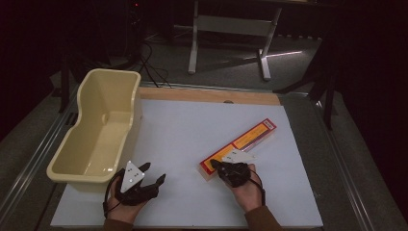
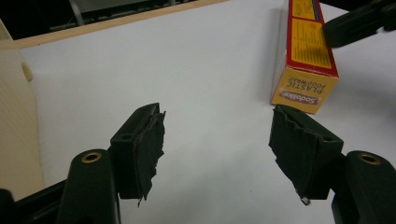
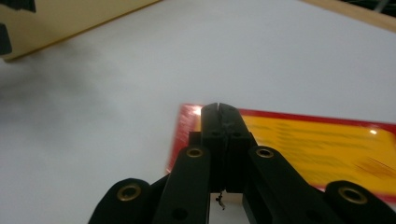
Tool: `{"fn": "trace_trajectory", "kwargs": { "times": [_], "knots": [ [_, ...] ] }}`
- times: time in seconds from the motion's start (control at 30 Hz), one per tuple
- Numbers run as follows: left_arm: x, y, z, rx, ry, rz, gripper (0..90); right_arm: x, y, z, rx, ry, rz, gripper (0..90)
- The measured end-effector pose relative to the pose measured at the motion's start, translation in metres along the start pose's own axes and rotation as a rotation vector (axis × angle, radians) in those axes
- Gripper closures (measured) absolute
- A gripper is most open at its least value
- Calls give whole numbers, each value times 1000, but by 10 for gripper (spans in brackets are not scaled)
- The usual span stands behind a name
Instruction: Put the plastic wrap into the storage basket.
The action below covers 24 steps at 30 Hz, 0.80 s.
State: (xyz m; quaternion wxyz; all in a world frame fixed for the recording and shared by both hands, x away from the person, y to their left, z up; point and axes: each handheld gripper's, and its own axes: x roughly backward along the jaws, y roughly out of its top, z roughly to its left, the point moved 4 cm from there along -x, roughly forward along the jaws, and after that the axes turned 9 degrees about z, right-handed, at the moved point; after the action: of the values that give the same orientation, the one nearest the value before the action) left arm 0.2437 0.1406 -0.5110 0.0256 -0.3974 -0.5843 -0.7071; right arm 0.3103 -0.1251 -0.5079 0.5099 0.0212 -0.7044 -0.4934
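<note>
A long red-and-yellow box of plastic food wrap (image 1: pixel 243 140) lies diagonally on the white table top (image 1: pixel 183 125). My right gripper (image 1: pixel 215 165) is at the box's near end, jaws shut together with nothing between them. In the right gripper view the shut tips (image 3: pixel 219 110) sit over the box's (image 3: pixel 327 149) yellow face; whether they touch it I cannot tell. My left gripper (image 1: pixel 155 173) rests near the front left, open and empty. In the left gripper view its jaws (image 2: pixel 217 140) stand wide apart, and the box's end (image 2: pixel 306 91) lies just beyond the right jaw.
A cream plastic tub (image 1: pixel 103 125) stands along the table's left side, close to my left hand. A wooden strip (image 1: pixel 207 95) runs along the table's far edge. Metal rails flank the table, and a white stand (image 1: pixel 231 29) is on the floor behind.
</note>
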Motion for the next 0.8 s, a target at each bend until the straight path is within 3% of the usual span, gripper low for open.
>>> {"fn": "trace_trajectory", "kwargs": {
  "times": [0.27,0.4,0.57,0.7,0.8],
  "knots": [
    [1,0,1,4,5,-4,352,-29,12,30,66,55,53,896],
    [1,0,1,3,6,-6,353,-41,14,38,101,35,93,896],
    [1,0,1,3,7,-7,352,-50,24,38,97,-15,101,896],
    [2,0,1,4,7,-7,352,-55,31,30,71,-65,114,896],
    [2,0,1,5,6,-8,352,-57,33,24,48,-75,132,897]
  ]
}}
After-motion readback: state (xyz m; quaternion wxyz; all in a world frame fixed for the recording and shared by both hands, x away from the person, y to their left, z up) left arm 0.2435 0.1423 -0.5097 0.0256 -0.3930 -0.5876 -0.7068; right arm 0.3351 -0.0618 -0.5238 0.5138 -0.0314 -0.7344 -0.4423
